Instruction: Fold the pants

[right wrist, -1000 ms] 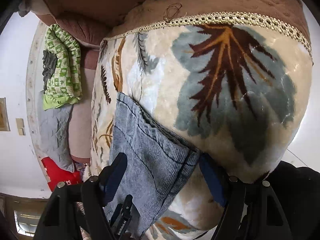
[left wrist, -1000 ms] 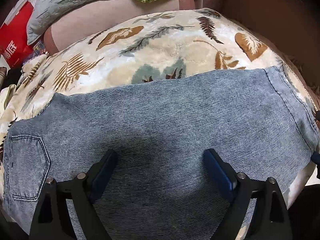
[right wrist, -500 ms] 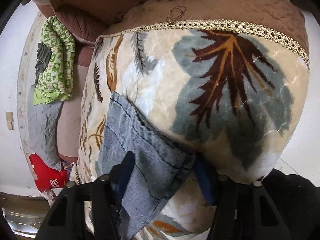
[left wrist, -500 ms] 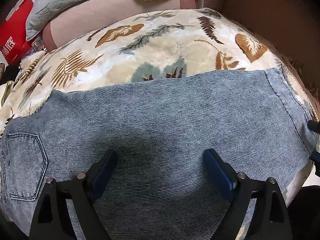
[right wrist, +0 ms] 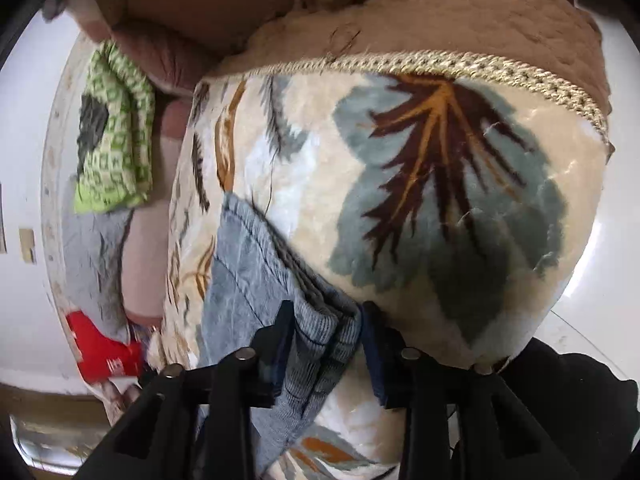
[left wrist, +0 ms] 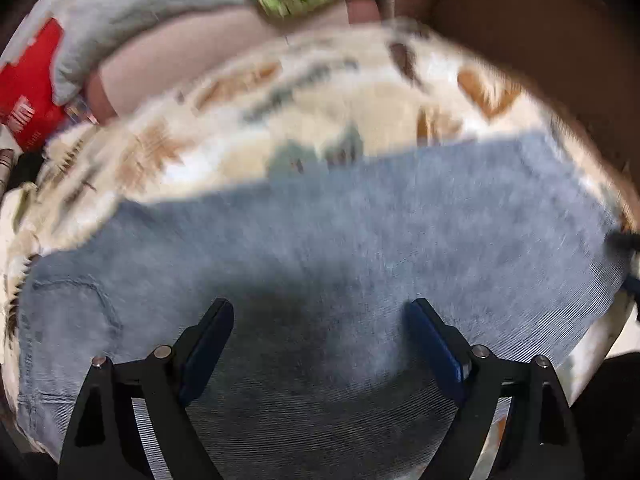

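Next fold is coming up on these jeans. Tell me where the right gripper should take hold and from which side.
Grip the hem end of the jeans, where stacked layers show as ridges, coming in from the blanket's outer edge. The right gripper already straddles that end, fingers on both sides. The left gripper is open over the middle.

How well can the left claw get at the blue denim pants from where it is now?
Probably yes. The left claw is open right above the blue denim pants, which lie flat on the leaf-patterned plush blanket. Nothing stands between them. The right claw is closed around their hem.
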`<state>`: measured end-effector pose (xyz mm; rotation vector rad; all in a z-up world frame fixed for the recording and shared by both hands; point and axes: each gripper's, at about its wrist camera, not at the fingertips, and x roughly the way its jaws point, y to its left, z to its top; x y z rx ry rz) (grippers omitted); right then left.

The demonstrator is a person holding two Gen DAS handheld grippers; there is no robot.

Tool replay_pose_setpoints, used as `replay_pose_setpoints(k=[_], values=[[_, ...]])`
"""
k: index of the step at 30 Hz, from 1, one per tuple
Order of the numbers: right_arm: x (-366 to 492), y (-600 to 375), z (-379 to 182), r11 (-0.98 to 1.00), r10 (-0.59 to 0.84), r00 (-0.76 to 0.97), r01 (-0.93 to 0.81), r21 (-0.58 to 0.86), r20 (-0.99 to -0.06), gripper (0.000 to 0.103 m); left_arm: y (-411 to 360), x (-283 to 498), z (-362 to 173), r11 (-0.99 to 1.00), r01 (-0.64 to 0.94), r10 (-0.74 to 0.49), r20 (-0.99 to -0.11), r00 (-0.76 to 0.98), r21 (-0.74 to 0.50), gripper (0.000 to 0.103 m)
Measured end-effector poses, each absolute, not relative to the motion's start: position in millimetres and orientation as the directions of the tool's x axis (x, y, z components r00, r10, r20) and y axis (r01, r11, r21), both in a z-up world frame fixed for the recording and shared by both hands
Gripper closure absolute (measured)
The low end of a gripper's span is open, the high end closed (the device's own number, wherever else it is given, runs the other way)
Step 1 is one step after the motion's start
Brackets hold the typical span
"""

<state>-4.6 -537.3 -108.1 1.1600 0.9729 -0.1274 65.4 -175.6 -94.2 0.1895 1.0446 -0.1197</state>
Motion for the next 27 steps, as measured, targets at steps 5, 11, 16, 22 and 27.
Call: replay_pose_setpoints(k=[5,11,16,22,27], values=[[-1,-536,-109,0.475,0.385,0.597,0.525,0.706,-0.704,0.075,-171,66,-98,0.982,0.174,-0.026,-0.864,0.502,0.072,0.012],[4,-522,-83,0.569,0.354,0.614,0.458,0.684,-0.705,0.078,-172,66,-98,0.984,0.167,-0.025,-0.867,0.497,0.068,0.012],[7,-505,-53,0.645,0.323,0.635,0.394,0.655,-0.701,0.079,-170,69,-99,0.984,0.168,-0.037,-0.870,0.491,0.053,0.012],[19,-450,2,0.750,0.334,0.672,0.235,0.618,-0.661,0.084,-124,70,-70,0.988,0.093,-0.151,-0.847,0.510,-0.120,0.023],[25,-343,33,0.806,0.470,0.641,-0.031,0.591,-0.607,0.085,-38,47,-31,0.987,-0.056,-0.083,-0.774,0.628,-0.151,0.023]])
